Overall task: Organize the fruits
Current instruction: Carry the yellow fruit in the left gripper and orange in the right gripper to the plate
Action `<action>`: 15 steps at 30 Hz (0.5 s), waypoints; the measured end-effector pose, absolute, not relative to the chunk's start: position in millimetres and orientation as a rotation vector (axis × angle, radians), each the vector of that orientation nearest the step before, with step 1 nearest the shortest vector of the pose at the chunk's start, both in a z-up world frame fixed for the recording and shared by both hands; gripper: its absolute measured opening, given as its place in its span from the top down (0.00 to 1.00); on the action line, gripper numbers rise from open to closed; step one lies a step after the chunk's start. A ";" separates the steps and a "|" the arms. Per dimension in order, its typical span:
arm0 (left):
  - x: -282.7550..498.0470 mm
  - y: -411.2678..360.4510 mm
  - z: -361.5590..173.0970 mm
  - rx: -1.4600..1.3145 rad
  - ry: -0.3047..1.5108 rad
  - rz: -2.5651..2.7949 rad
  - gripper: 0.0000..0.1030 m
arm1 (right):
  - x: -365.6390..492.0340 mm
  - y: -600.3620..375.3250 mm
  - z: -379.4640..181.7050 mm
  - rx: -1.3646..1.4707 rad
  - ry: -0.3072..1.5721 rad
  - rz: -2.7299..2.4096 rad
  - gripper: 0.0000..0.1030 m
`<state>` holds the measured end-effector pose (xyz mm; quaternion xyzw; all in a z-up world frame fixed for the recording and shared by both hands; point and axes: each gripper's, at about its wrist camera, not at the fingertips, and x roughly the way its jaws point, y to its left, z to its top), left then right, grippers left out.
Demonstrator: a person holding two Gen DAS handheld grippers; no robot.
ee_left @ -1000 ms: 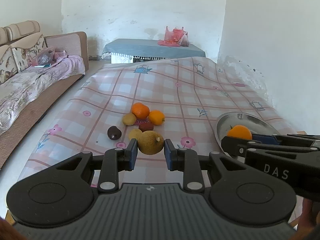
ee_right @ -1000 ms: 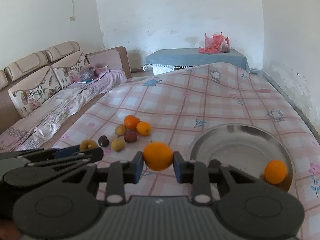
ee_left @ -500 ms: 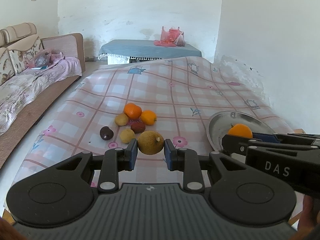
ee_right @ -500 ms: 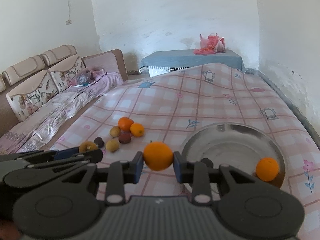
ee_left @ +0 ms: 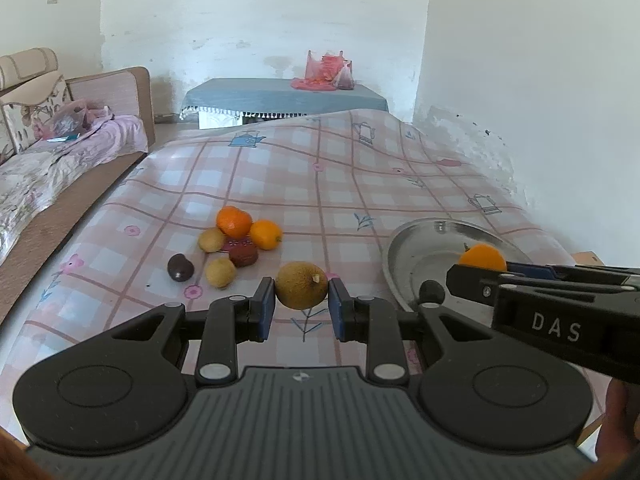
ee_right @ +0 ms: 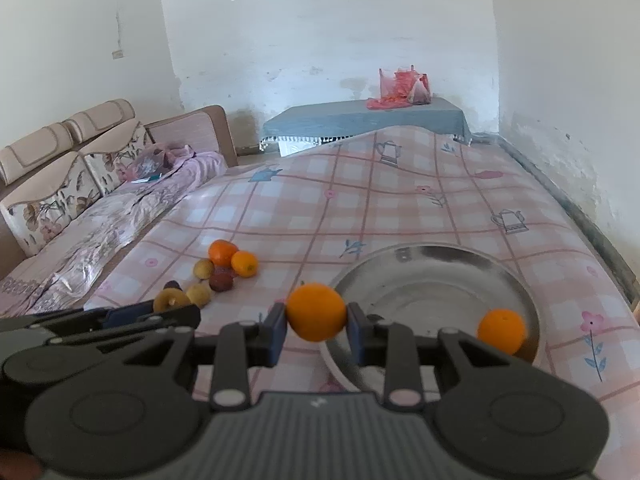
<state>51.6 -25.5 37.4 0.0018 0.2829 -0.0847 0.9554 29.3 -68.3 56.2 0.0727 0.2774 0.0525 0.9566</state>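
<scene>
My left gripper is clamped on a round brownish-yellow fruit above the tablecloth. My right gripper is clamped on a smooth orange beside the metal plate, which holds one other orange.

Six fruits clustered on cloth; one orange in steel plate
</scene>
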 end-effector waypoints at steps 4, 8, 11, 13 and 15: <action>50.0 -28.8 39.4 0.007 0.572 -0.181 0.70 | 27.9 -72.4 57.1 0.145 0.560 0.099 0.71; 49.4 -32.5 41.0 0.013 0.569 -0.191 0.70 | 28.3 -76.4 58.2 0.148 0.558 0.093 0.71; 49.1 -33.8 41.5 0.016 0.568 -0.199 0.70 | 28.2 -79.2 58.4 0.145 0.558 0.088 0.71; 50.4 -33.8 41.0 0.016 0.568 -0.206 0.70 | 28.0 -81.8 58.7 0.146 0.557 0.084 0.71; 50.3 -36.7 41.7 0.021 0.567 -0.214 0.70 | 27.2 -84.5 59.1 0.146 0.555 0.078 0.71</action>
